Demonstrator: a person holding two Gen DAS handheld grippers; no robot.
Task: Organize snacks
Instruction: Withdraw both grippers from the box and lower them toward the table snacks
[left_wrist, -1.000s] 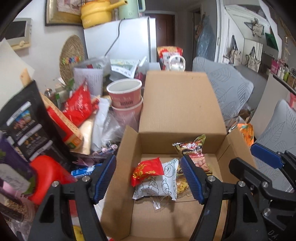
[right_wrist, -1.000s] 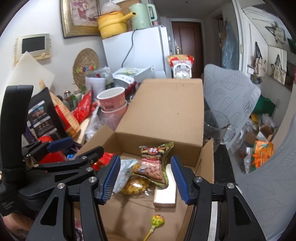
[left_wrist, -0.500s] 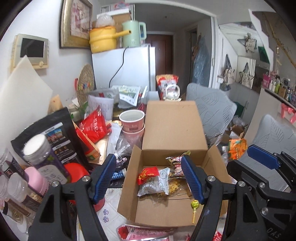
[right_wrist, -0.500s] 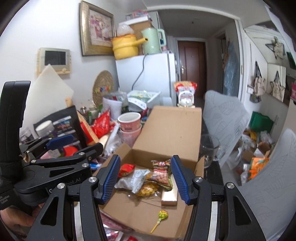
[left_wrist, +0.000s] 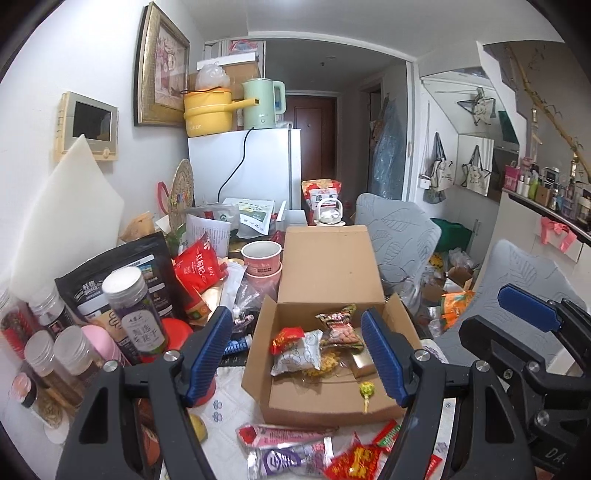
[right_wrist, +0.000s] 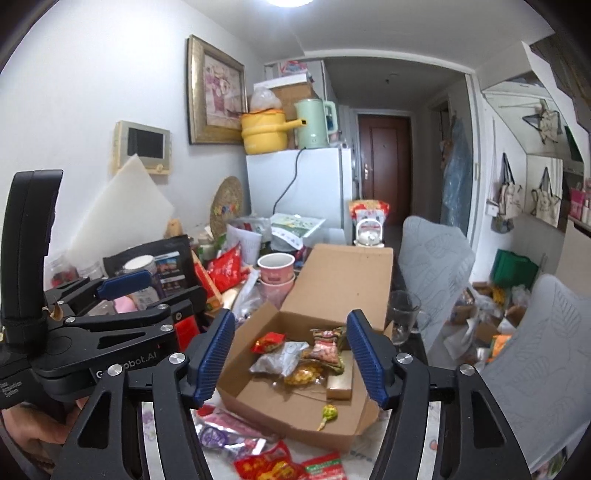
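Snacks in the cardboard box (left_wrist: 325, 280)

We hold both tongs empty near it: left tongs (left_wrist: 299, 356) spread, right tongs (right_wrist: 291, 356) opening.

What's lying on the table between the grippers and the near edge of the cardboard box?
Loose snack packets: a pink one, a purple-and-silver one and a red one lie in front of the cardboard box. The left wrist view shows it best.

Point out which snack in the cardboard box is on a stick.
The green lollipop, lying alone on the bare floor of the cardboard box near its front edge. The other snacks are sealed packets heaped farther back.
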